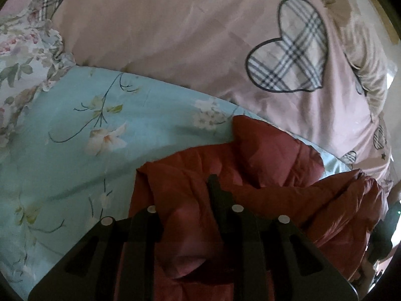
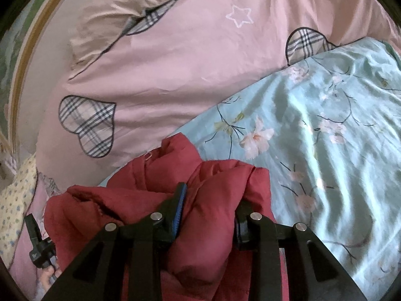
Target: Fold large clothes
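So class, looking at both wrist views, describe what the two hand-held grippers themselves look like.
Both are matte black, with angular linkage arms carrying slot-shaped cut-outs and round silver pivot pins. The right hand-held gripper has blue pads lining its fingers. The left hand-held gripper looks all black, dimly lit. No cables or sleeves show.

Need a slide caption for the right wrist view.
Right claw pinching bunched red jacket over floral blue sheet.

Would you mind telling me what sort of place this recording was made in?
Most likely a bedroom, on a bed: a pink duvet with plaid hearts, a blue floral sheet and a beige pillow fill the view, with a red padded jacket lying on them.
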{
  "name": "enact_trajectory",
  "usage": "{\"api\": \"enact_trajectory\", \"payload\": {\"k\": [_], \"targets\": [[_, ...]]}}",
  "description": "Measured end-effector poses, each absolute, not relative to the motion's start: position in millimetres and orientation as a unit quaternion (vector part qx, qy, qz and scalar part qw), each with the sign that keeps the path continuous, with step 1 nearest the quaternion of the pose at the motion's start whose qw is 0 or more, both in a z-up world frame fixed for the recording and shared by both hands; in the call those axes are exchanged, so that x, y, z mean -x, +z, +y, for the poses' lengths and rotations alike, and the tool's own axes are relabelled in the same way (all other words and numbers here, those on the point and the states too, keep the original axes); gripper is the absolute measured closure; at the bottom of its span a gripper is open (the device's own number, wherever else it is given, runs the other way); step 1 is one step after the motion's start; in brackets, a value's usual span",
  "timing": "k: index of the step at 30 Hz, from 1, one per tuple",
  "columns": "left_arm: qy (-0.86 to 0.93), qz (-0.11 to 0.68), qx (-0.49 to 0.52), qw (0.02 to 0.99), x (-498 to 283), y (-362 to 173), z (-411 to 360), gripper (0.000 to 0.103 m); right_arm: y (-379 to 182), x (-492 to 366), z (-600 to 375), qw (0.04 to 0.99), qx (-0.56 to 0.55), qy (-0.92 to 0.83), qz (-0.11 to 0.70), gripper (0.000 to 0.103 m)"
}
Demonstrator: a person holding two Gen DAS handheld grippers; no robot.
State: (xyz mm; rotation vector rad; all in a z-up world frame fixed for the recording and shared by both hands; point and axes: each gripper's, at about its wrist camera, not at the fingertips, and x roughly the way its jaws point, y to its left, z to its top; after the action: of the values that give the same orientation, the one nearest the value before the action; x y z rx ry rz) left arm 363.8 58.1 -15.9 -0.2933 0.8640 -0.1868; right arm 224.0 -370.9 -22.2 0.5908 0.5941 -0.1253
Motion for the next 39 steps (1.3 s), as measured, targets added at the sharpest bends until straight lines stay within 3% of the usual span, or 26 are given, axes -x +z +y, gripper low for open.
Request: {"api": "enact_trajectory", "payload": {"k": [16, 19, 21, 23, 30, 39], "targets": [[-0.098, 0.430, 0.143, 0.886, -408, -34, 56, 0.074, -68, -285, -391, 0.895, -0.315, -0.100, 0.300, 0.070], [-0.108, 0.426, 0.146, 0.886, -399, -22, 63, 0.068, -70, -289, -392, 0.894, -0.315, -0.100, 0.302, 0.070], [-0.106, 0.413, 0.144, 0.893, -387, -9, 69, 0.054, -71, -289, -392, 0.894, -0.316, -0.099, 0.301, 0.069], [-0.101, 0.380, 0.132, 0.910, -365, 14, 78, 0.049, -72, -288, -393, 0.894, -0.319, -0.098, 0.298, 0.068], [-0.165, 0.363, 0.079, 0.914, -305, 35, 49, 0.049, -70, -292, -387, 0.896, -0.309, -0.110, 0.299, 0.065], [-0.228, 0.404, -0.036, 0.885, -267, -21, -53, 0.049, -51, -286, -385, 0.900, -0.293, -0.101, 0.308, 0.056]]}}
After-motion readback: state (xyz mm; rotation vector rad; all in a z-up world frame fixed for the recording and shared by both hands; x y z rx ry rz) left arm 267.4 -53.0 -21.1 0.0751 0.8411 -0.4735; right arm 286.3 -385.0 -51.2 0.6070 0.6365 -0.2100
